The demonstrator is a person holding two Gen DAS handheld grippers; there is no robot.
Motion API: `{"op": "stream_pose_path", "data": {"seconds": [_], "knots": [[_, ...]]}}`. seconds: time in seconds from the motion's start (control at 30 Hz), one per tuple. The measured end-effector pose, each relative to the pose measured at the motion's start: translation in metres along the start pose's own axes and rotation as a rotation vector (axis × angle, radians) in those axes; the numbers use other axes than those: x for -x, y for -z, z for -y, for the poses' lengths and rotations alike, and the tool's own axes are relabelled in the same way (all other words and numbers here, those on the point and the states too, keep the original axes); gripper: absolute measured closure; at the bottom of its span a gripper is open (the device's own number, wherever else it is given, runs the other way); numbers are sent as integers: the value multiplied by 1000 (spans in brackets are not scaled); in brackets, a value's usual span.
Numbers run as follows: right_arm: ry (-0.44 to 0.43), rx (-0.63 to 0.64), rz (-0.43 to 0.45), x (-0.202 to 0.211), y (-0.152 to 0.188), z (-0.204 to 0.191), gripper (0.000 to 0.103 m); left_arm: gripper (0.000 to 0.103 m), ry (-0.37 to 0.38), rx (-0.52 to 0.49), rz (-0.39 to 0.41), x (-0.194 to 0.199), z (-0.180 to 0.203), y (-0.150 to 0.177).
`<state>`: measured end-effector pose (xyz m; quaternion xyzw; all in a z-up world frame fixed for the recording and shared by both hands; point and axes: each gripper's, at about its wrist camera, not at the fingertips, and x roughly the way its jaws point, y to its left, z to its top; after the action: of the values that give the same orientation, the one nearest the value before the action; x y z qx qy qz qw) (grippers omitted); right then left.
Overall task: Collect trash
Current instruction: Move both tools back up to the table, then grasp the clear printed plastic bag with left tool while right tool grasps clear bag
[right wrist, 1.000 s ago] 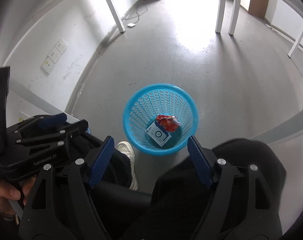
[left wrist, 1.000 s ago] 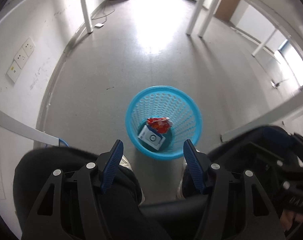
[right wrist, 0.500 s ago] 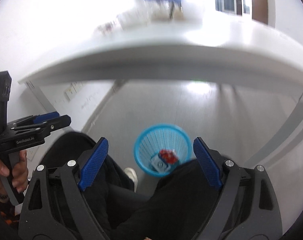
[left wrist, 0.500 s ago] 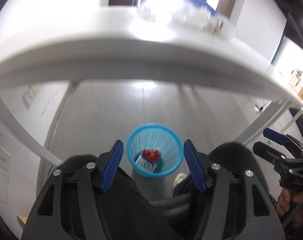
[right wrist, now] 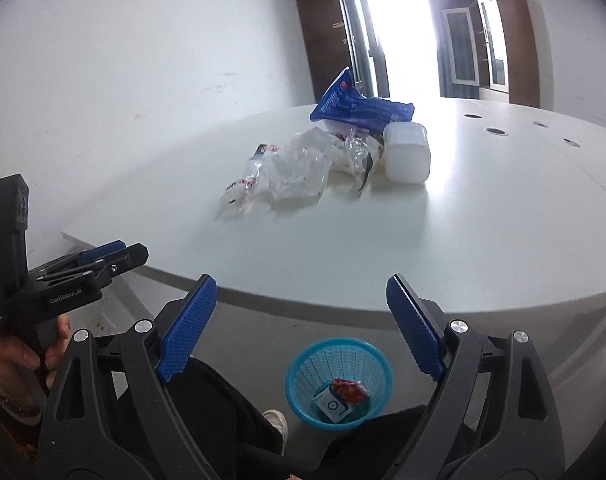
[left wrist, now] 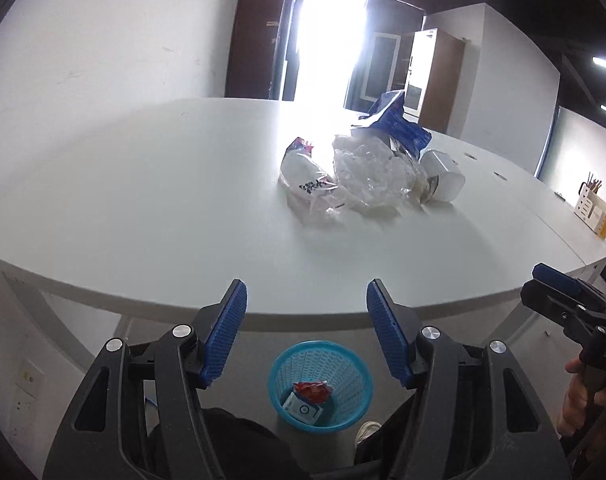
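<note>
Left wrist view, table [left wrist: 151, 208] edge hiding floor, blurred trash pile [left wrist: 363, 172]

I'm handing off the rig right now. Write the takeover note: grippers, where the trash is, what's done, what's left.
Left gripper: open, empty, short of the table's near edge.
Right gripper: open, empty, also short of the edge.
Blue bin on the floor under the table: holds a red wrapper and a small white-and-blue box.
Left on the table, in one pile: clear plastic bags, blue packet, white container.
Next: probably pick from the pile and drop into the bin.
</note>
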<state>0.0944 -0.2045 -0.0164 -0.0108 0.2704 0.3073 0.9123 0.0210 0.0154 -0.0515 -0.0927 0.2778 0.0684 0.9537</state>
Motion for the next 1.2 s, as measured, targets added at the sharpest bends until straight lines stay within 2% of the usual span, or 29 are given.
{"op": "stream_pose_path", "data": {"seconds": [0.23,0.33,0.63,0.93,1.03,1.1,1.17,1.2], "knots": [[-10,-37,33,-25,-34,8,20,41,0,28,11,-24,-4,-29],[-20,-33,20,-44,-46,5,24,41,10,31,0,-35,-5,-38],[-29,-22,-45,-95,-81,6,27,41,37,48,-55,-79,-2,-59],[-42,-69,-144,-148,-98,16,38,41,33,41,-115,-105,-9,-67],[-31,-75,-173,-162,-101,15,45,47,26,22,-124,-108,-13,-67],[-41,-83,-199,-172,-102,13,49,59,46,34,-143,-111,-17,-67],[-41,-80,-219,-179,-103,9,63,69,70,45,-152,-112,-21,-67],[-36,-73,-225,-181,-103,7,66,77,70,45,-149,-111,-23,-67]]}}
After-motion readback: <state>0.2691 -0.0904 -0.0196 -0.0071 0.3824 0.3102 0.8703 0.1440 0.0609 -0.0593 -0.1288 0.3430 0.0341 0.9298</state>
